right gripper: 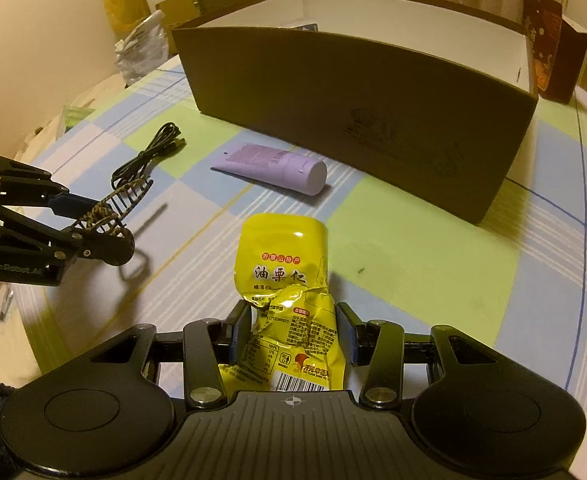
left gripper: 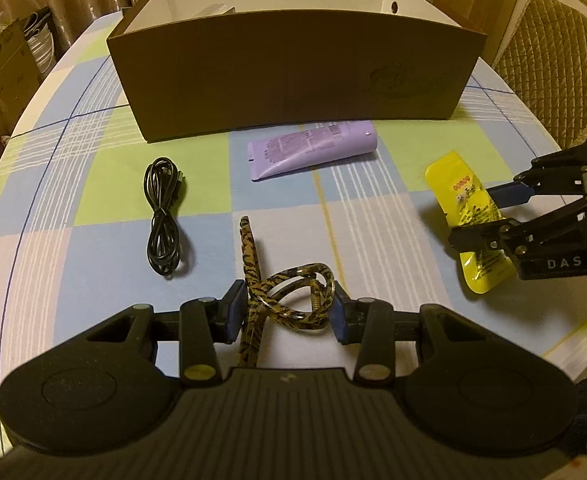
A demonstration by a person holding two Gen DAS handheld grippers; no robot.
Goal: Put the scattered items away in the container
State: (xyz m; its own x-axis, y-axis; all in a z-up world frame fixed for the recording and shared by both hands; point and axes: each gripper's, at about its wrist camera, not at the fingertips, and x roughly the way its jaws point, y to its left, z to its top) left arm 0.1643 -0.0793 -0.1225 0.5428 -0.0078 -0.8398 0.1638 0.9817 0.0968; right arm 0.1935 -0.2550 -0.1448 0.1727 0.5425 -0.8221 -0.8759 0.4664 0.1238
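Worktop [left gripper: 373, 216]: checked cloth in blue, green and white covers it, under warm lamplight; curtains and stacked cartons stand behind.
Left gripper [left gripper: 284, 312]: nearest on the left side, its jaws are clenched on a tiger-striped hair claw [left gripper: 293, 300], pads pressing either flank. From the right wrist view the claw [right gripper: 111, 208] hangs clear of the cloth, its shadow lying below it.
Right gripper [right gripper: 293, 328]: jaws are pinched on a yellow snack packet [right gripper: 283, 264], crumpling its lower half; the top end sticks out forward. Seen from the left wrist view the packet [left gripper: 463, 196] also looks lifted off the cloth.
Black cable [left gripper: 163, 216]: a coiled bundle lying on the cloth beyond the left gripper, untouched and well apart from both pairs of jaws.
Purple tube [left gripper: 313, 148]: lies flat just before the container's front wall, cap end toward the right, also untouched.
Container [left gripper: 293, 80]: a brown box with a white inside, open-topped, at the far side of the cloth. Something pale shows inside near the back wall; I cannot tell what it is.
Progress: I judge this mid-task. Two items are in hand but not yet over the box; the cable and tube are left to collect.
Next: both loads need carrying forward over the front wall and letting go.
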